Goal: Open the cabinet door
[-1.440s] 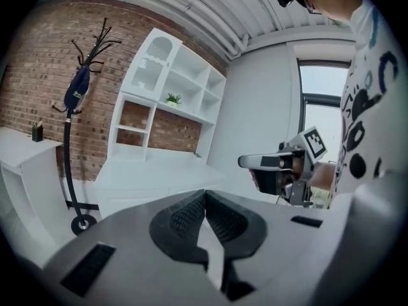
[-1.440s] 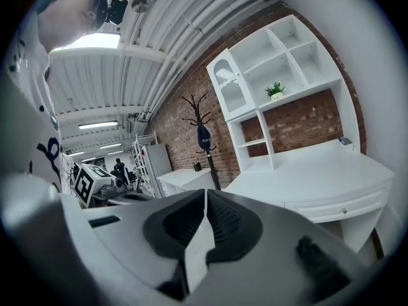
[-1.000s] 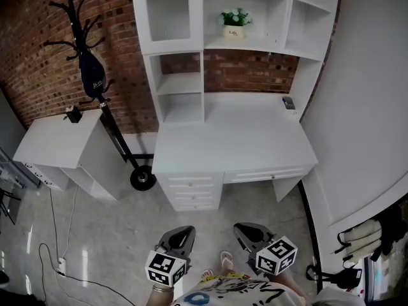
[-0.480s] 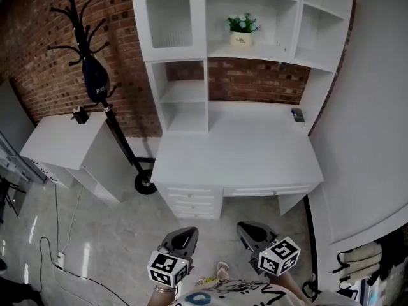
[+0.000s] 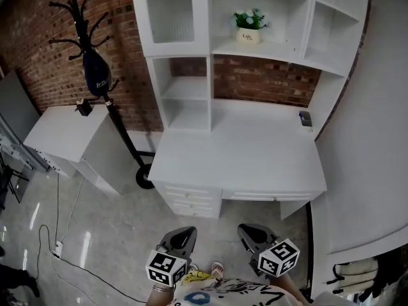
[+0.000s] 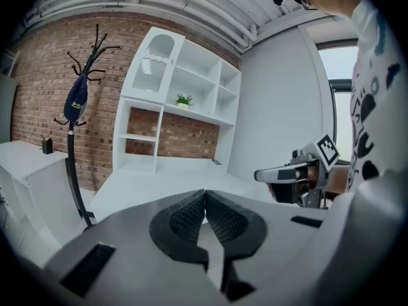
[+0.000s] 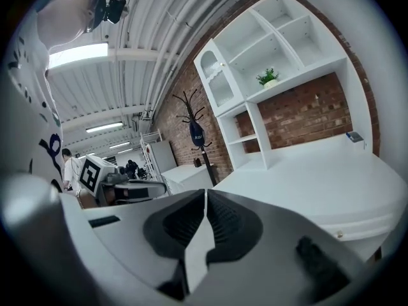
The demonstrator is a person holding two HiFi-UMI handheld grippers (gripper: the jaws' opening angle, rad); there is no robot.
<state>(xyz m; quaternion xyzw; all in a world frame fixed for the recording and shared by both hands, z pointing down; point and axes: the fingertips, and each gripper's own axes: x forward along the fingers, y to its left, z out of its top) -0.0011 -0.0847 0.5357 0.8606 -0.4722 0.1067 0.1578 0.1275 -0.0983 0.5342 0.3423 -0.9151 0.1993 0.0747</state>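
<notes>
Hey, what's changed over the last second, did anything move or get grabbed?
The person has walked closer to the desk, which now shows larger and lower in the head view. Nothing was grabbed or let go. The left gripper and right gripper stay shut and empty, and the cabinet door stays closed.

- Plant pot, upper shelf: small dark label, seemingly "Life"; not certain.
- Dark bag, coat rack: white print, too small to be read.
- Shirt: large letters, cut off, unreadable.
- Left cube, right cube: black-and-white square markers, no lettering.
</notes>
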